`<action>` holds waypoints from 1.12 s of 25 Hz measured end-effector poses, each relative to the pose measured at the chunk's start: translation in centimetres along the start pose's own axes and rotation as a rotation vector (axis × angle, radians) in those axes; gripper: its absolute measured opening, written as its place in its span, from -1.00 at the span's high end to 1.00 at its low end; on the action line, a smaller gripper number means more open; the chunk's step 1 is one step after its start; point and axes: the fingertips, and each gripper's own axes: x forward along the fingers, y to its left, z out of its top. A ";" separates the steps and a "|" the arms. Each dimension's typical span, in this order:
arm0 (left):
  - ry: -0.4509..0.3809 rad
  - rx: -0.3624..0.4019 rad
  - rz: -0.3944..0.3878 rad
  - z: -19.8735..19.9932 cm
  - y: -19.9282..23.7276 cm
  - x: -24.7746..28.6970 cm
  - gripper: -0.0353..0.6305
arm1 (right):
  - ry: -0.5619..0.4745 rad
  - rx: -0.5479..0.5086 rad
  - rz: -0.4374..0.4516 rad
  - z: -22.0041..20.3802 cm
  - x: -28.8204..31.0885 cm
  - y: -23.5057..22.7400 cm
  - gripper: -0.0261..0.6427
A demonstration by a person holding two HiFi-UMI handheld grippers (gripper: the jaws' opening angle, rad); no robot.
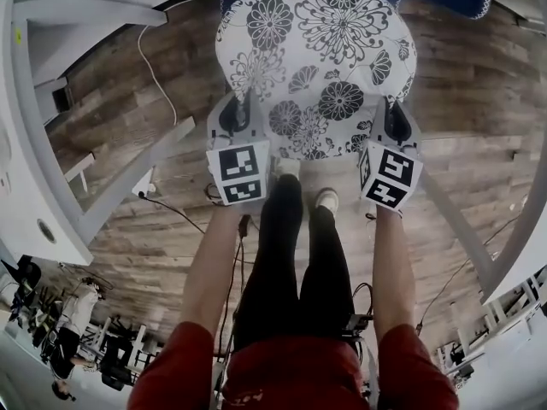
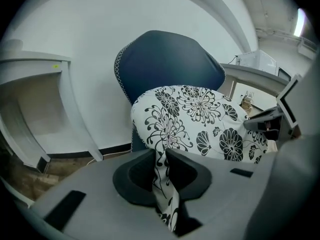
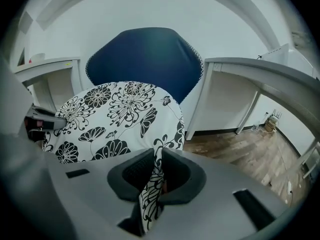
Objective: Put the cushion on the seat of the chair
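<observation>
Evidently both claws are clenched on fabric: my left claw (image 2: 159, 156) pinches a fold of the cushion's near edge, and my right claw (image 3: 156, 156) pinches another further along. The cushion (image 1: 312, 58) spreads out ahead of both, just before the navy chair back (image 3: 142, 54). Whether it rests on the seat, I cannot tell. It looks soft, light and floppy, so two edge grips set wide apart suit it.
</observation>
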 end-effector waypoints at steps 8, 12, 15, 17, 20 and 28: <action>0.005 0.026 0.016 -0.5 0.3 0.9 0.73 | 0.018 -0.030 -0.006 -0.9 1.0 -0.3 0.74; 0.015 0.053 0.027 -0.3 0.3 1.1 0.73 | 0.027 -0.037 -0.009 -0.7 1.4 -0.4 0.74; 0.028 0.080 0.035 -0.9 0.5 1.7 0.72 | 0.041 -0.053 -0.012 -1.1 2.1 -0.5 0.73; 0.035 0.083 0.042 -1.1 0.5 2.1 0.68 | 0.049 -0.060 -0.012 -1.4 2.5 -0.6 0.72; 0.034 0.070 0.044 -1.3 0.6 2.3 0.65 | 0.059 -0.066 -0.014 -1.9 2.9 -0.8 0.70; 0.020 0.013 0.060 -1.3 1.2 2.0 0.50 | 0.042 -0.057 -0.036 -2.1 2.9 -1.7 0.46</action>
